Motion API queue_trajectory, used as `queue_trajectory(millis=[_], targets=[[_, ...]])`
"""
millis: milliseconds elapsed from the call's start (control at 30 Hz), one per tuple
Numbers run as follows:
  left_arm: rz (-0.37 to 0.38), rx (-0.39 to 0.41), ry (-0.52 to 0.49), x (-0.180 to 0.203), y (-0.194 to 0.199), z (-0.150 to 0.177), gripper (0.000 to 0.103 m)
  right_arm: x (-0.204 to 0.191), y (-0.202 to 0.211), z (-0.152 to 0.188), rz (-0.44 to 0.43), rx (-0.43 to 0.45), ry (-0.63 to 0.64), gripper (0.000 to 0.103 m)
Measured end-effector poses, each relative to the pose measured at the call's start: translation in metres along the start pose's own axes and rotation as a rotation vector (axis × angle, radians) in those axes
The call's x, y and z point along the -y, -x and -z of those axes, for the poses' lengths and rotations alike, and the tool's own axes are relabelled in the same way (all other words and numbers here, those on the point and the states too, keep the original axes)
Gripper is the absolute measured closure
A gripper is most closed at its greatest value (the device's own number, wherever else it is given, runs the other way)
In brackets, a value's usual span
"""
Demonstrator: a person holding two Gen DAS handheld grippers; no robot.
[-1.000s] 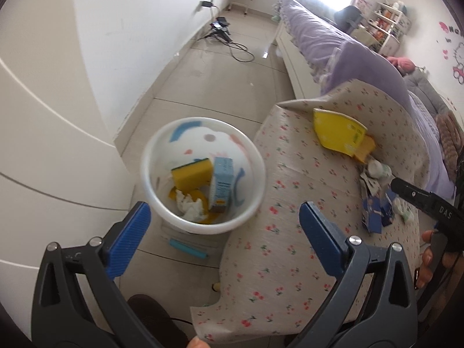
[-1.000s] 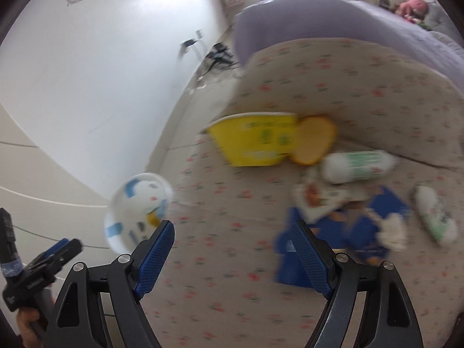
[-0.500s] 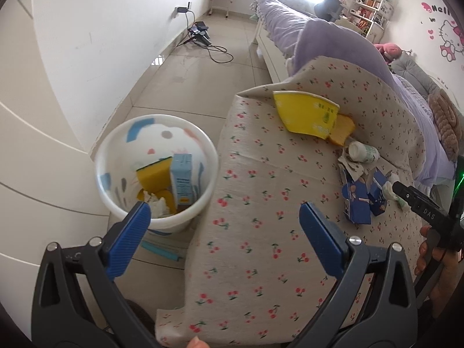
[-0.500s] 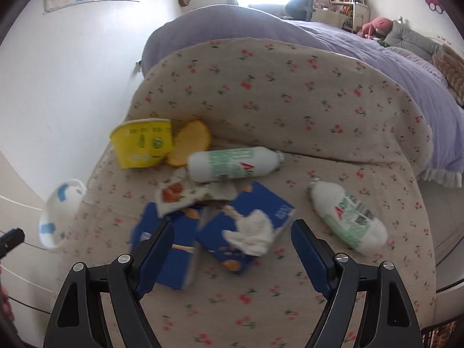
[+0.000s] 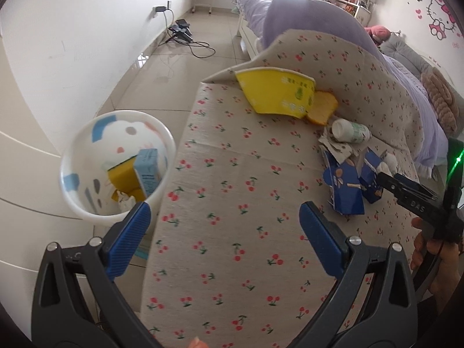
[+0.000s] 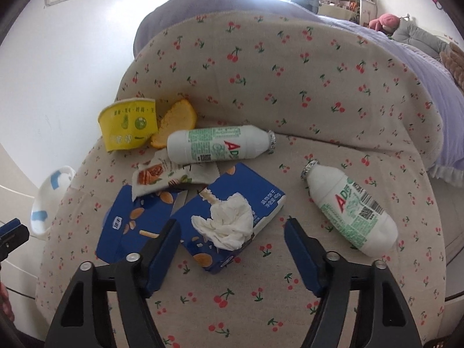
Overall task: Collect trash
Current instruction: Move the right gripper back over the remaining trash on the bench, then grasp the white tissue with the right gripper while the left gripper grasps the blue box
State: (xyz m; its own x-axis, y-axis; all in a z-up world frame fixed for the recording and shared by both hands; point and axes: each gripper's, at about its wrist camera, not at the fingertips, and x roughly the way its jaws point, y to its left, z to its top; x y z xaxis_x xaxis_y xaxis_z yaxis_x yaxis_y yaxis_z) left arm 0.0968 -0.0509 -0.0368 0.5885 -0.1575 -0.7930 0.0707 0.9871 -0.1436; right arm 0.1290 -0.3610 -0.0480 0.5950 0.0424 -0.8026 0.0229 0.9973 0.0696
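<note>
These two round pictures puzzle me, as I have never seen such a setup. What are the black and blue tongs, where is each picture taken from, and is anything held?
A person holds a hand tool in each hand, with a camera on each looking along its fingers. The left gripper is open and empty over the cherry-print cover, beside a white bin that already holds trash. The right gripper is closing but grips nothing yet; a crumpled tissue on a blue carton lies just ahead of it. Also on the cover: a second blue carton, two white bottles, a yellow cup and a snack wrapper.
</note>
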Motion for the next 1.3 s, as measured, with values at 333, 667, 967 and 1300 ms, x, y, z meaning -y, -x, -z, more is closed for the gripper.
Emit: queue_trajectory(millis=[333, 667, 967, 1300], targets=[[0.033, -0.017, -0.043, 0.030, -0.007, 0.005, 0.001, -0.008, -0.006, -0.004, 0.013, -0.011, 0.052, 0.078], [0.088, -0.018, -0.127, 0.090, -0.029, 0.008, 0.001, 0.011, 0.026, -0.003, -0.002, 0.027, -0.002, 0.080], [0.119, -0.050, -0.175, 0.133, -0.061, 0.008, 0.003, 0.033, 0.045, 0.001, 0.003, 0.033, -0.049, 0.080], [0.125, -0.088, -0.207, 0.137, -0.073, 0.010, 0.041, 0.043, 0.046, 0.002, 0.007, 0.022, -0.072, 0.080]])
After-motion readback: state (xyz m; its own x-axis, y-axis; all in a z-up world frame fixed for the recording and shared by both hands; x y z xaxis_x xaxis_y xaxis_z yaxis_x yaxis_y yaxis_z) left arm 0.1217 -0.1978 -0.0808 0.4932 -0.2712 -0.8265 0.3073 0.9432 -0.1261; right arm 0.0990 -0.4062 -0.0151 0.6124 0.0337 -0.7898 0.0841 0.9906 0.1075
